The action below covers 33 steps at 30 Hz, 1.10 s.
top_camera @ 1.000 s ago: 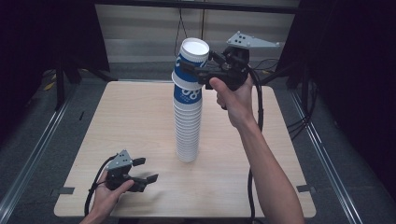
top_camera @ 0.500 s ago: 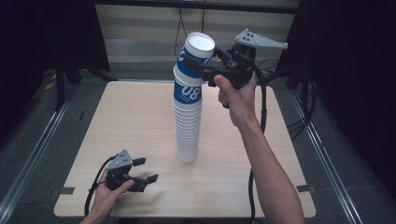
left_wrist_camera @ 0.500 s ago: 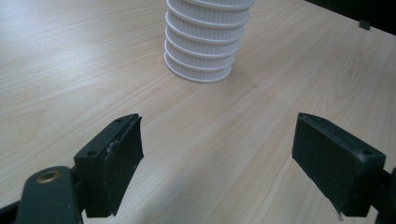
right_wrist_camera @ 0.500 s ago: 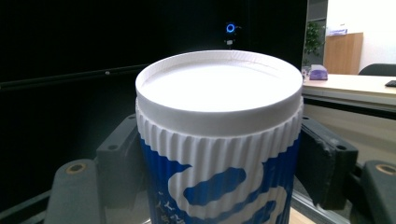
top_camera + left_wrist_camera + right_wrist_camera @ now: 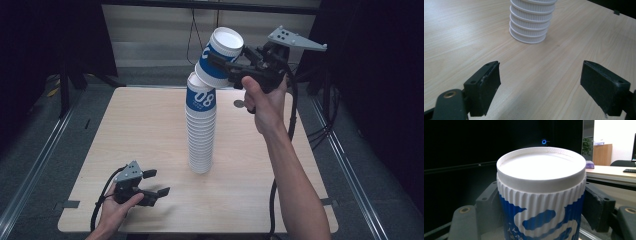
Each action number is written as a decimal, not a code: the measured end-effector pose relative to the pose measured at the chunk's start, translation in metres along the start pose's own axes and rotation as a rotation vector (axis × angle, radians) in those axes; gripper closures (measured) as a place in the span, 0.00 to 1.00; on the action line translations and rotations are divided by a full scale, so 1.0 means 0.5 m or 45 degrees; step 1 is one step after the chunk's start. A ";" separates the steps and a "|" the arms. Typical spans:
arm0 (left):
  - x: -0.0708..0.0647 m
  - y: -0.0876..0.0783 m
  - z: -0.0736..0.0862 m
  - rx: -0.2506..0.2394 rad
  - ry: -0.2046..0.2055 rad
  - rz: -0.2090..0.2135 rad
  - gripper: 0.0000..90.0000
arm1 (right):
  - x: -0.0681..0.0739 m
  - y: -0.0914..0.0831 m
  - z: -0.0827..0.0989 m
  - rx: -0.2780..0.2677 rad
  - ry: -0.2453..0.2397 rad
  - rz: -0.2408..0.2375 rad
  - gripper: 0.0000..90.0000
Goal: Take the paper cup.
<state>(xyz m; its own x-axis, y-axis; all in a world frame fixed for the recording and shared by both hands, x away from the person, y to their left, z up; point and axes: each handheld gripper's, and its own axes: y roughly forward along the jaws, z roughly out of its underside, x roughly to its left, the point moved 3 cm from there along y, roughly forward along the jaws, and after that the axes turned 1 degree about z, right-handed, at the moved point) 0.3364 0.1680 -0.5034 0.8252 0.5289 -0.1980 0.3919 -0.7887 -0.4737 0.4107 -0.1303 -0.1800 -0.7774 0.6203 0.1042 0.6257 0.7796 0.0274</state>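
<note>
In the left gripper view the cup stack [image 5: 532,21] is cut off by the top edge, leaving its lowest rims on the tabletop [image 5: 564,65]. In the right gripper view the bottom edge cuts the blue-and-white cup [image 5: 541,195], whose body hides the pads of the right tool [image 5: 541,207]. In the high view the small round thing [image 5: 239,104] is too small to identify

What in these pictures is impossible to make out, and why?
- Top cup: whether its lower edge has fully left the stack. High view; the cup itself overlaps the spot.
- The cup's full print. Right gripper view; bottom edge cuts it off.
- The stack's upper part. Left gripper view; top edge cuts it off.
- Small round mark on the table: too small to identify. High view.
</note>
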 end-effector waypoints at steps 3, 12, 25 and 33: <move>-0.001 -0.001 -0.002 -0.015 -0.004 -0.008 0.18 | -0.006 -0.020 -0.006 -0.005 -0.004 0.019 0.30; 0.002 -0.004 -0.003 -0.031 -0.013 -0.014 0.18 | -0.021 -0.062 -0.002 0.017 -0.025 0.060 0.30; 0.003 -0.005 -0.005 -0.032 -0.028 0.008 0.18 | -0.027 -0.107 0.042 0.134 -0.066 0.107 0.30; 0.006 -0.008 -0.006 -0.036 -0.034 -0.006 0.18 | -0.029 -0.115 0.098 0.202 -0.044 0.073 0.30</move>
<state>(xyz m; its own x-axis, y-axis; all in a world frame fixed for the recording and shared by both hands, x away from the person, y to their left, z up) 0.3385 0.1719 -0.4995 0.8125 0.5403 -0.2189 0.4071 -0.7947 -0.4502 0.3829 -0.1800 -0.2318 -0.7444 0.6644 0.0669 0.6530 0.7452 -0.1350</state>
